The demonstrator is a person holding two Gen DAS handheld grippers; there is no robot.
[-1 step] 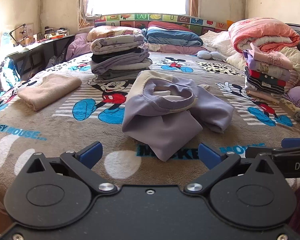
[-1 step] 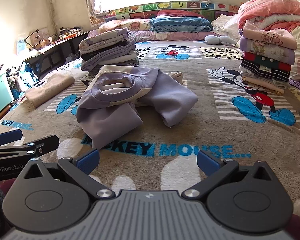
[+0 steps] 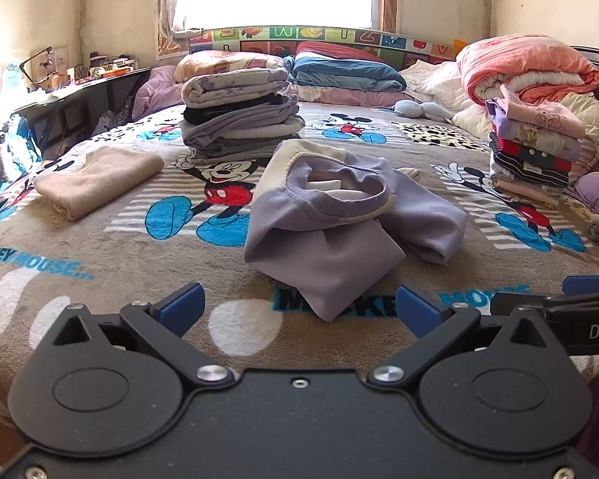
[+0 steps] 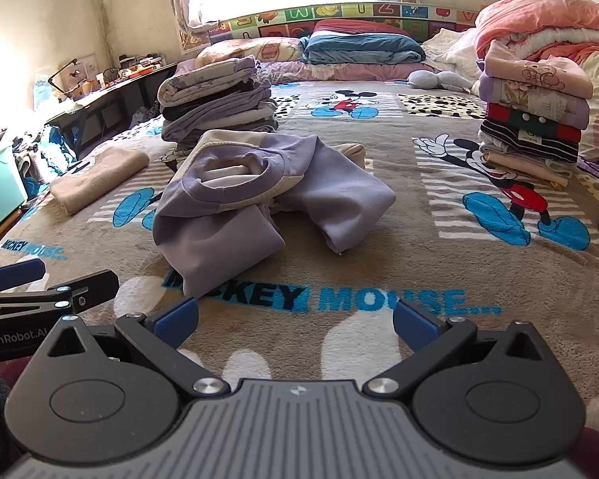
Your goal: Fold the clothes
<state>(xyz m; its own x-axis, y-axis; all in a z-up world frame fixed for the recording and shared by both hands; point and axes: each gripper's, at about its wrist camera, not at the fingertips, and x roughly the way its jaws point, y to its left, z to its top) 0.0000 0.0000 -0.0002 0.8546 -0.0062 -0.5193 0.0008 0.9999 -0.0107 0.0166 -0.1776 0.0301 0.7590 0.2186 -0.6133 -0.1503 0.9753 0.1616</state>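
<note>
A bed (image 3: 100, 263) covered in a brown Mickey Mouse blanket filled both views. At frame centre a crumpled lilac sweatshirt (image 3: 339, 231) lay on it. A folded beige garment (image 3: 100, 179) sat at left, a stack of folded clothes (image 3: 239, 119) at upper centre, another folded stack (image 3: 535, 147) at right, with pillows and bedding (image 3: 339, 72) along the top.
</note>
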